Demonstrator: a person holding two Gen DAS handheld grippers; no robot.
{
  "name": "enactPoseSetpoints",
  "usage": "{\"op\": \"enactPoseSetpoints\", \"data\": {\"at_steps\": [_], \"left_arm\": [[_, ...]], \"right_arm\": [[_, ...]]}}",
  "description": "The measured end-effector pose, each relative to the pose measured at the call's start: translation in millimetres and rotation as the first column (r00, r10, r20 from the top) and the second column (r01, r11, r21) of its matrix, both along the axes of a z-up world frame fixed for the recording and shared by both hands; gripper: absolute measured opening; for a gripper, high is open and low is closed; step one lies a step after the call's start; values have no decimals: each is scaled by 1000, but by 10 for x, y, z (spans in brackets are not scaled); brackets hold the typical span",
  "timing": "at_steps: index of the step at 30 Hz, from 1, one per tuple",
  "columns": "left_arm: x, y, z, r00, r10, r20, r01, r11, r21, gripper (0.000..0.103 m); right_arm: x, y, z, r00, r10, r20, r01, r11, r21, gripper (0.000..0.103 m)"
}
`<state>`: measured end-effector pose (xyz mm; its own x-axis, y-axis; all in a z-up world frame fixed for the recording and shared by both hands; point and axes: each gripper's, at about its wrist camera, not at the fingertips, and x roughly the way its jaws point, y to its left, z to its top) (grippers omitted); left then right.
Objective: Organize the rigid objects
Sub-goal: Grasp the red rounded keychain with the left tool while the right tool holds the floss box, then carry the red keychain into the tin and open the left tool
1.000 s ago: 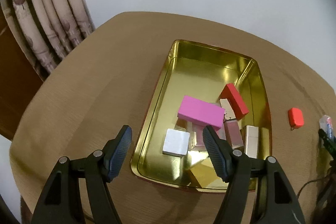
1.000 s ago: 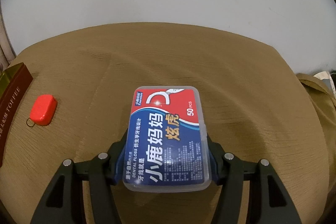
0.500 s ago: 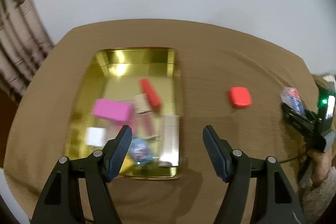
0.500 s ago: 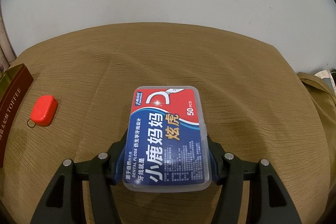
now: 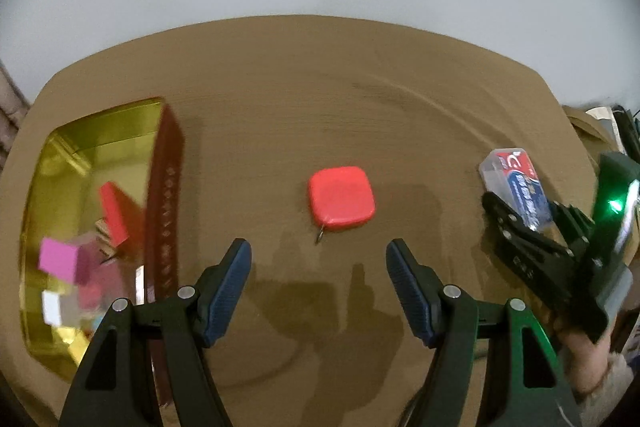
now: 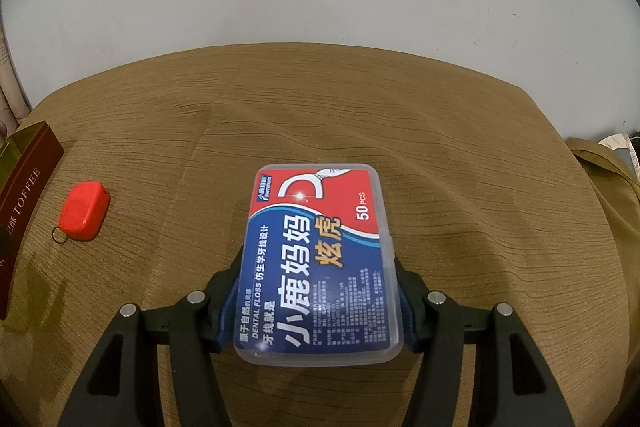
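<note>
A small red square case with a metal ring (image 5: 341, 200) lies on the brown tablecloth, just ahead of my left gripper (image 5: 319, 259), which is open and empty. It also shows at the left of the right wrist view (image 6: 84, 210). My right gripper (image 6: 316, 287) is shut on a clear dental floss box with a red and blue label (image 6: 320, 263); the box also shows in the left wrist view (image 5: 516, 187). A gold tin with a dark red wall (image 5: 166, 187) at the left holds several small boxes, among them a pink one (image 5: 60, 261) and a red one (image 5: 114, 213).
The tin's dark red side reads TOFFEE at the left edge of the right wrist view (image 6: 24, 203). A white wall stands behind the round table. A curtain (image 5: 12, 99) hangs at far left. Clutter and cables lie off the table's right edge (image 5: 616, 131).
My left gripper has swung right, from above the gold tin to facing the red case. The right gripper has held still with the floss box.
</note>
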<state>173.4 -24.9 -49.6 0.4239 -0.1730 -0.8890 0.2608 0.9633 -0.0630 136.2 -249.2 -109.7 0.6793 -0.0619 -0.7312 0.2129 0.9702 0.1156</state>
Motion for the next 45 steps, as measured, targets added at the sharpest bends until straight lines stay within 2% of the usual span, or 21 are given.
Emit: {"op": "enactPoseSetpoints", "data": {"at_steps": [12,16,21,24,28,38,45], "left_arm": [[389,-264,-321,999,-14,-50,11,998,-56,65],[433,-258,-422,997,1,-78,-5,999,-45,62],[446,-349,-452,999,-9,-46,9,1000,-6,59],[417,-409,-475,1000,-20,-18,21,999,36,53],[379,-426,-480,999,-30,12,29,998,47,45],[337,-356,-493,999,-35,34,33,998,51,45],[264,-453,-566,999,-22,38,19,998,53,45]], "right_arm": [[-15,-14,2,1000,-3,1,3,1000,6,62],[-20,-11,2,1000,-4,0,4,1000,6,62],[-20,-6,2,1000,-4,0,4,1000,5,62],[-22,-6,2,1000,-5,0,5,1000,5,63],[-21,-5,3,1000,-5,-1,6,1000,5,63],[-20,-1,4,1000,-6,-1,6,1000,5,63],[-19,-1,4,1000,-5,-2,5,1000,5,63]]}}
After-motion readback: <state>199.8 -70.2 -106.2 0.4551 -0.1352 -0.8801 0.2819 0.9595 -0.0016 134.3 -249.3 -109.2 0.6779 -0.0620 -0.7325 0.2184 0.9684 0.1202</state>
